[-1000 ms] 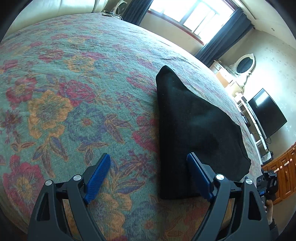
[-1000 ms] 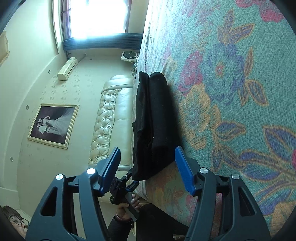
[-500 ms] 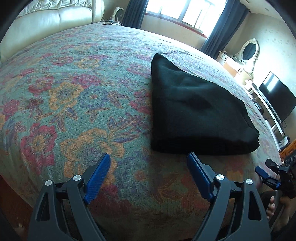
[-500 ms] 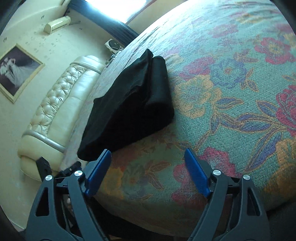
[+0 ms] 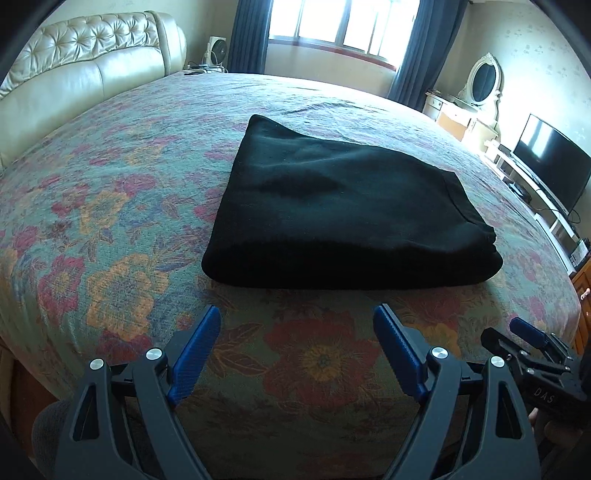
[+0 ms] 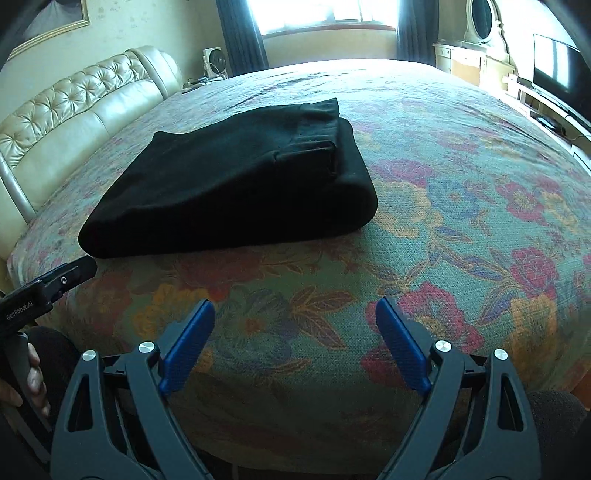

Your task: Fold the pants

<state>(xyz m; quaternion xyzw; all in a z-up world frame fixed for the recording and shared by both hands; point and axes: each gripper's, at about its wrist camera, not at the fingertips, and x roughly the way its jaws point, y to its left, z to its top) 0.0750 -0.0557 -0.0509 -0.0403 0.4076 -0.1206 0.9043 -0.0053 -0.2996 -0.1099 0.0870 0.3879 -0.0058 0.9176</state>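
On the floral bedspread (image 5: pixel 122 288) sits one folded pair of black pants (image 5: pixel 343 214). Two grippers, left gripper (image 5: pixel 297 350) and right gripper (image 6: pixel 295 339), both spread wide, gripping nothing.

1. The folded pants (image 5: pixel 343 214) are plain black, with no pattern.
2. The bedspread (image 5: pixel 122 206) is teal-green, patterned with red, orange and blue flowers and leaves.
3. The left gripper (image 5: pixel 297 349) and right gripper (image 6: pixel 295 334) have black frames and bright blue pads (image 5: pixel 194 350).
4. The headboard (image 5: pixel 85 70) is cream, button-tufted leather.
5. The curtains (image 5: pixel 247 35) are dark blue.
6. The walls (image 5: pixel 532 48) are pale yellow with faint speckles.
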